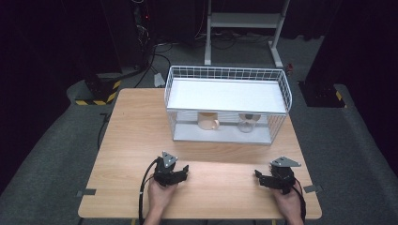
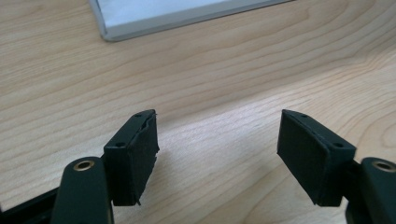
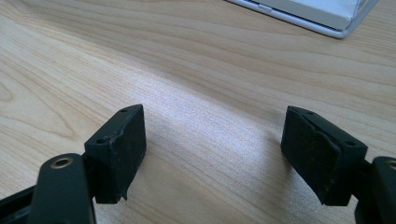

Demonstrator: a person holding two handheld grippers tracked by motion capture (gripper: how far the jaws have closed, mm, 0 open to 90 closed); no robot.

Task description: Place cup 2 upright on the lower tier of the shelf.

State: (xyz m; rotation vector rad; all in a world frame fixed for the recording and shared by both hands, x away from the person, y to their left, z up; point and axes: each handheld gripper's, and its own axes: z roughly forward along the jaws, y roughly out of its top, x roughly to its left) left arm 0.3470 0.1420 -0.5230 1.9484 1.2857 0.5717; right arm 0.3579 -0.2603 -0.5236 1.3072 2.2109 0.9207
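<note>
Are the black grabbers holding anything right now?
No. The left hand-held gripper and the right hand-held gripper are both open, holding nothing.

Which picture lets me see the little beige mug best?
The high view. There the beige mug stands upright on the lower shelf of the white wire rack, seen through the wires, left of a clear glass. The two gripper views look at bare wood and a corner of the rack's base.

One wire rack [image 1: 228,75], one mug [image 1: 207,121], one glass [image 1: 246,123], two grippers [image 1: 172,173] [image 1: 277,177], one table [image 1: 136,136]
</note>
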